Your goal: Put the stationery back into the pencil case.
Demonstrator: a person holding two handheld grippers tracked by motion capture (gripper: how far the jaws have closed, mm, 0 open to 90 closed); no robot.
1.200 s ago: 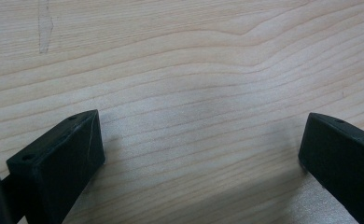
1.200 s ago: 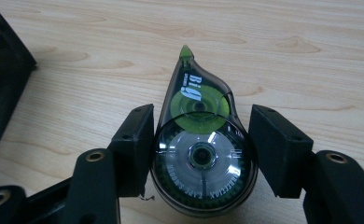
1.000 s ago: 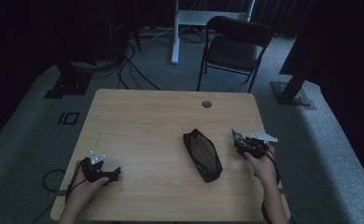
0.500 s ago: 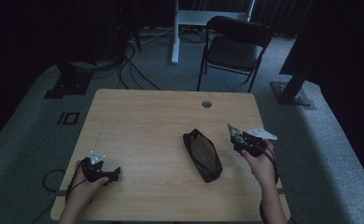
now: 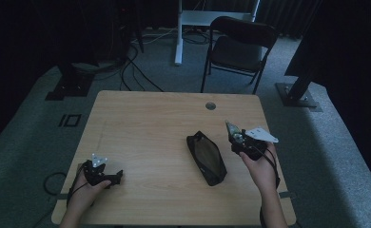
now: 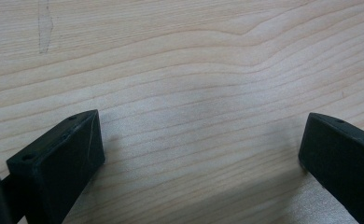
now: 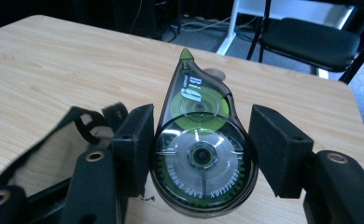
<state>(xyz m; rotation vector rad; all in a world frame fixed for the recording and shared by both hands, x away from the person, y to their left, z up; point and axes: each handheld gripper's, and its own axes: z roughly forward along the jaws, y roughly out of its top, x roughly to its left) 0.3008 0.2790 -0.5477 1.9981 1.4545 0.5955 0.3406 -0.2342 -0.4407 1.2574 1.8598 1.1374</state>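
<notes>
My right gripper (image 7: 201, 149) has lifted, pinching the correction tape dispenser (image 7: 199, 140) near the table's (image 5: 145, 123) right edge; left gripper (image 6: 201, 154) spread.

- I am working in a dim recording studio or lab.
- My wooden table (image 5: 141, 128) stands on grey carpet (image 5: 26, 142).
- Cables (image 5: 126, 66) trail across the far left floor.
- A black folding chair (image 5: 238, 47) and stand bases (image 5: 297, 95) sit beyond, against dark curtains (image 5: 345, 47).

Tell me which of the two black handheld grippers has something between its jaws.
The right gripper: a clear, green-tipped correction tape dispenser sits between its jaws. The left gripper stands open with nothing but bare wooden table between its jaws.
</notes>
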